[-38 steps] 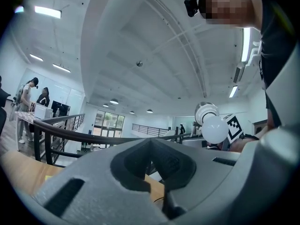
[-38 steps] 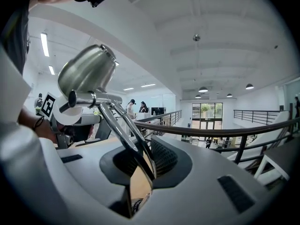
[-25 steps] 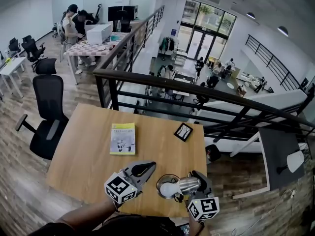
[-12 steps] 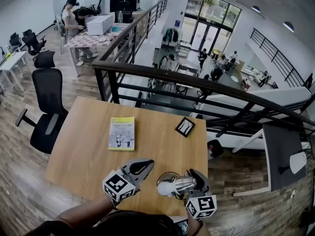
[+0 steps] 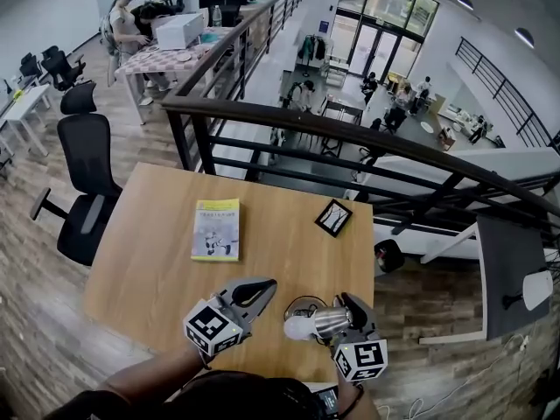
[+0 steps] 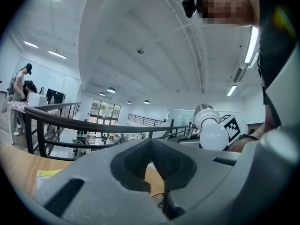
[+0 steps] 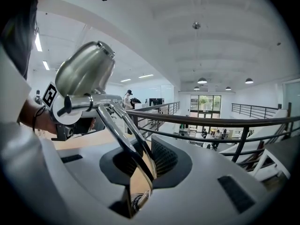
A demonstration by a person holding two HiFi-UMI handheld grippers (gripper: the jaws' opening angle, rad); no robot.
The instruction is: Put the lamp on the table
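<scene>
The lamp [image 5: 313, 325] has a chrome shade and a white bulb, and it hangs just above the near edge of the wooden table [image 5: 149, 243]. My right gripper [image 5: 347, 307] is shut on its bent metal arm. In the right gripper view the shade [image 7: 86, 70] rises at upper left and the arm runs down between the jaws of the right gripper [image 7: 142, 162]. My left gripper [image 5: 261, 287] is just left of the lamp, jaws together, holding nothing. The left gripper view shows the bulb [image 6: 213, 136] to the right of the left gripper [image 6: 151, 146].
A yellow-green book [image 5: 216, 229] lies mid-table and a small black frame [image 5: 333, 218] sits near the far right corner. A black railing [image 5: 350, 138] runs behind the table over a drop. An office chair [image 5: 83, 182] stands to the left.
Both grippers and the lamp have drifted slightly right along the table's near edge. The grip on the lamp is unchanged.
</scene>
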